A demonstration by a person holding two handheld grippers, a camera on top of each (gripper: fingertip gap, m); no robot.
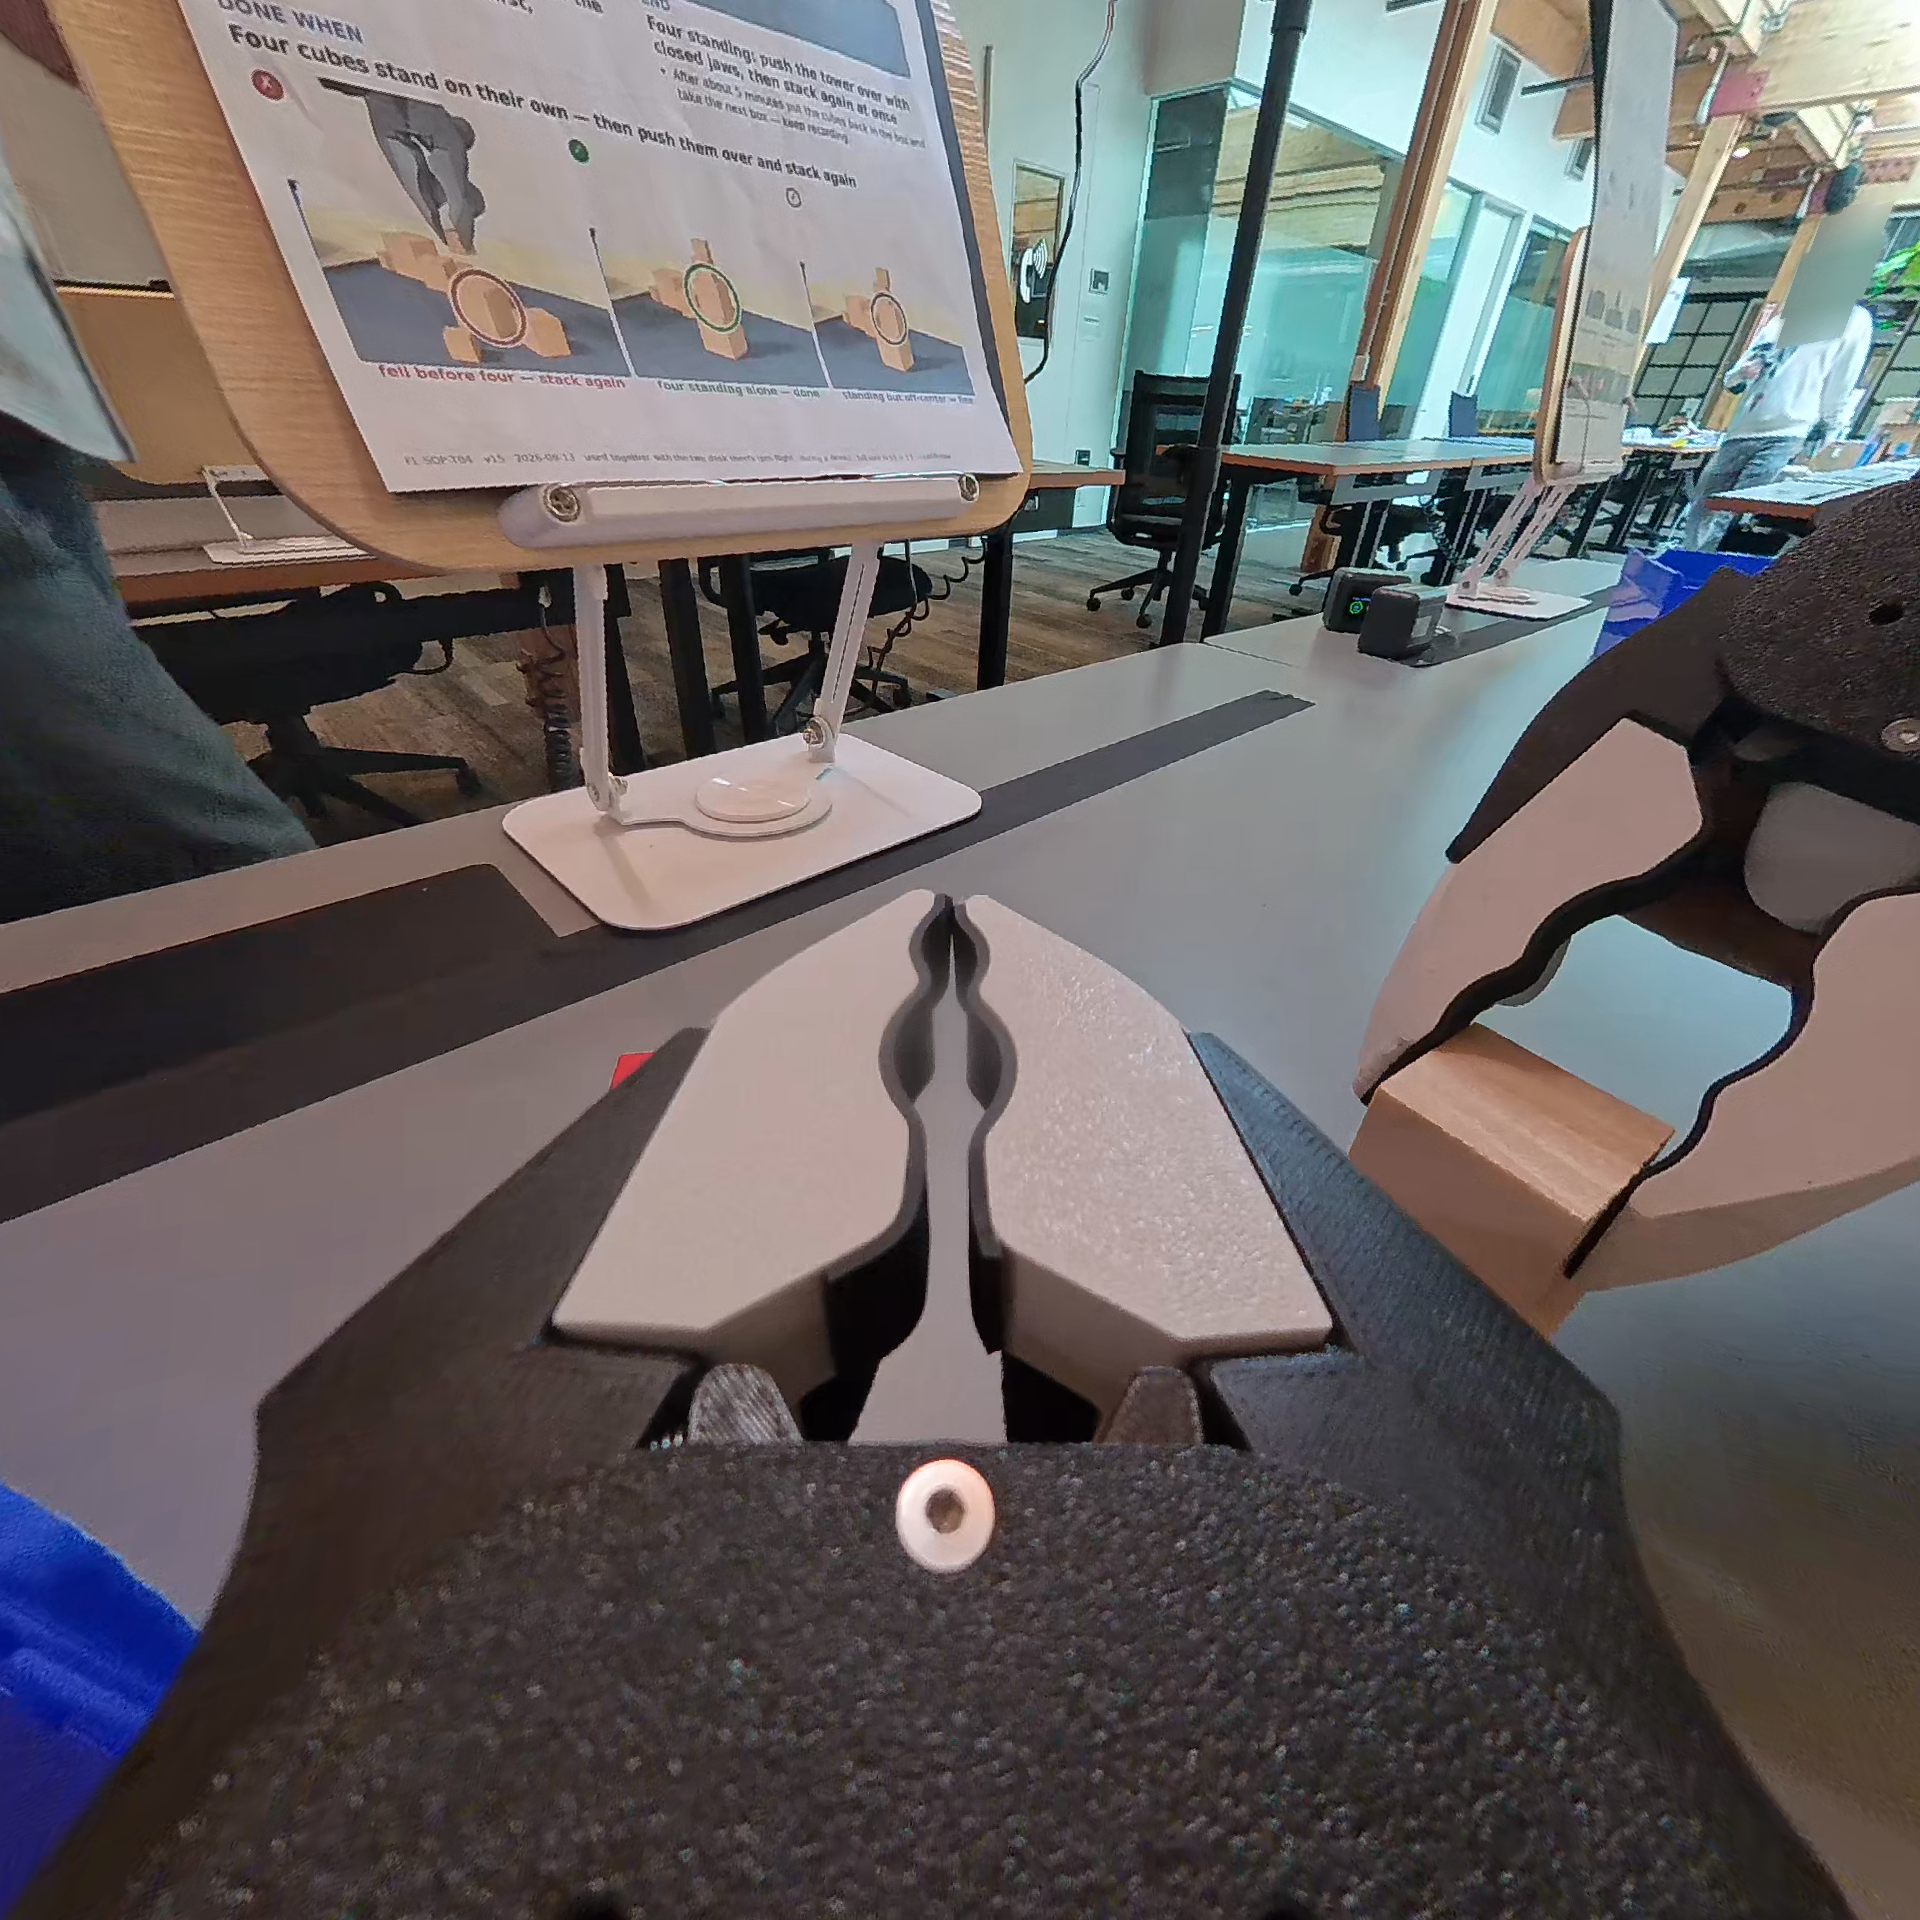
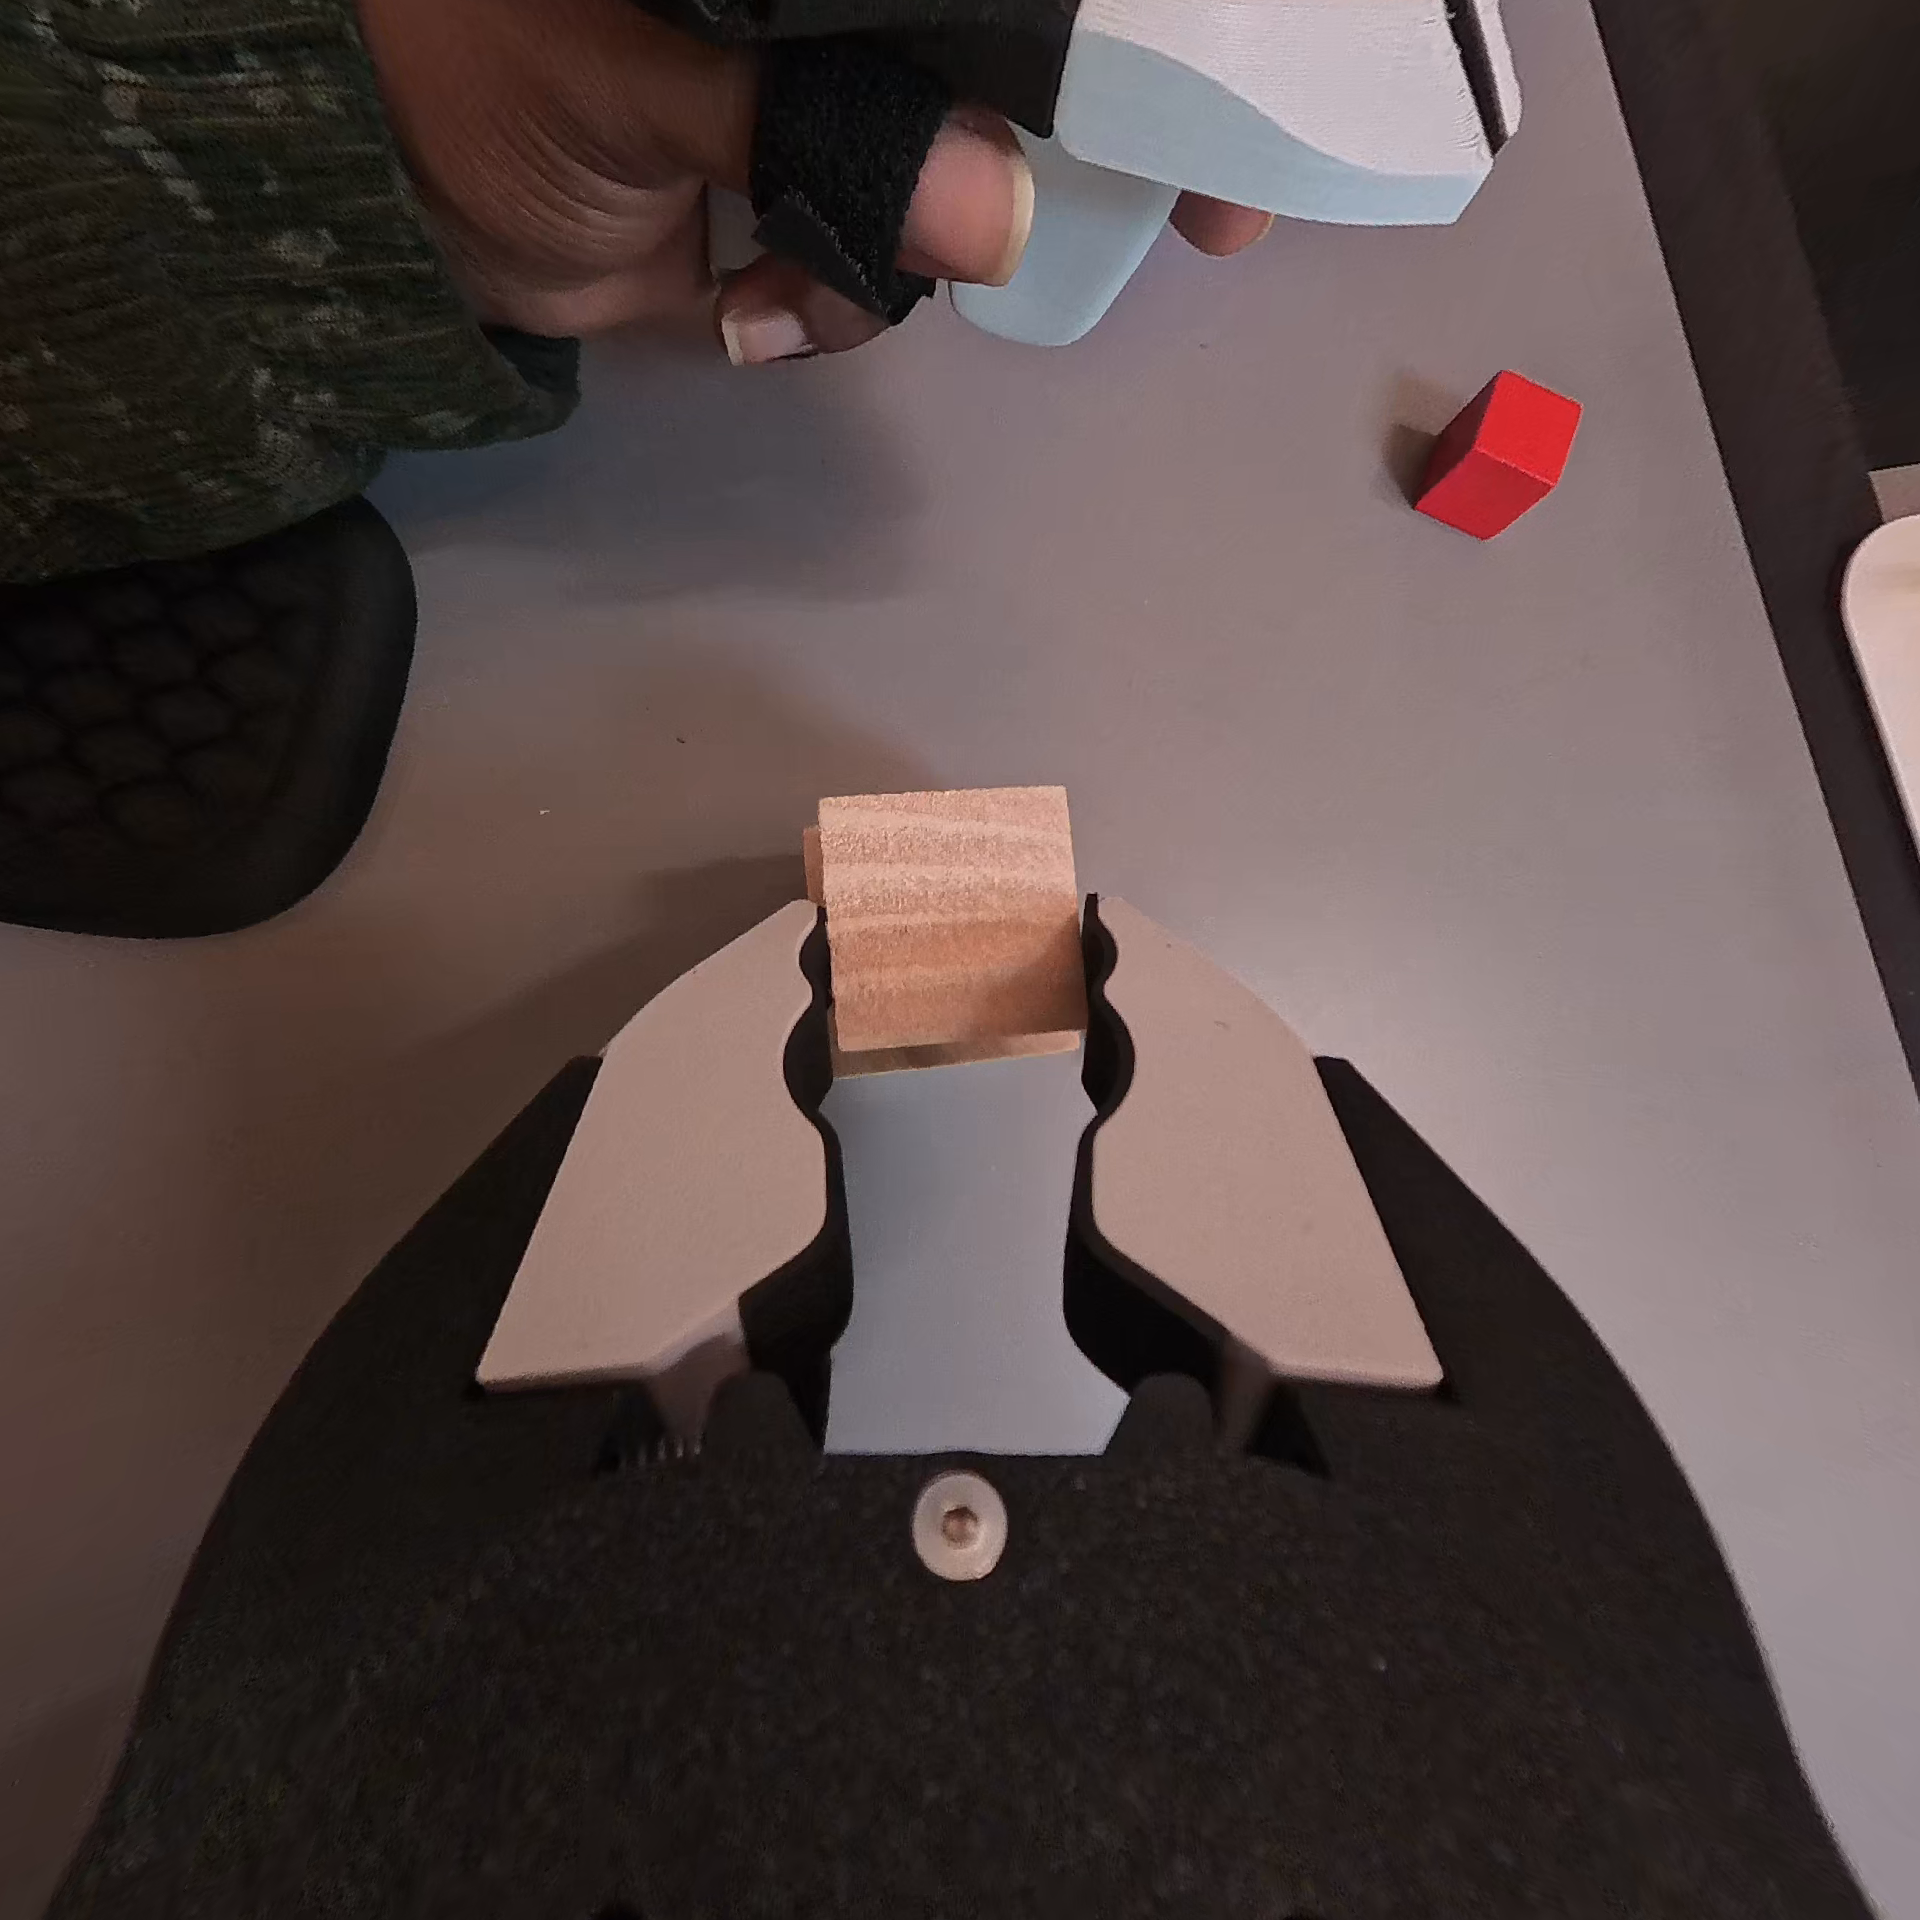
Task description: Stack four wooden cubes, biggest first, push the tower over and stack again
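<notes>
both tongs differ: the right gripper (image 2: 954, 966) is closed about a pale square wooden cube (image 2: 951, 925), its black wavy pads pressing the cube's two side faces, while the left gripper (image 1: 951, 920) has its fingertips shut together with nothing between them. the cube sits at the pad tips only, above the flat grey tabletop (image 2: 1195, 727); whether its underside touches the surface cannot be told. from the cube, a small red wooden cube (image 2: 1501, 454) lies apart on the table at two o'clock, and a person's hand (image 2: 623, 177) in a dark green knitted sleeve, wrapped on a pale blue handle (image 2: 1070, 260), is at eleven o'clock. as a judgement, the shallow hold near the tips could let the cube twist or slip out if the gripper tilts or knocks the table. the left wrist view alone shows a white stand (image 1: 743, 831) bearing a printed sheet (image 1: 582, 239) at twelve o'clock, a black tape strip (image 1: 1091, 774), and the right gripper from the side at three o'clock; there the red cube shows only as a sliver. the right wrist view alone shows the hand.
</notes>
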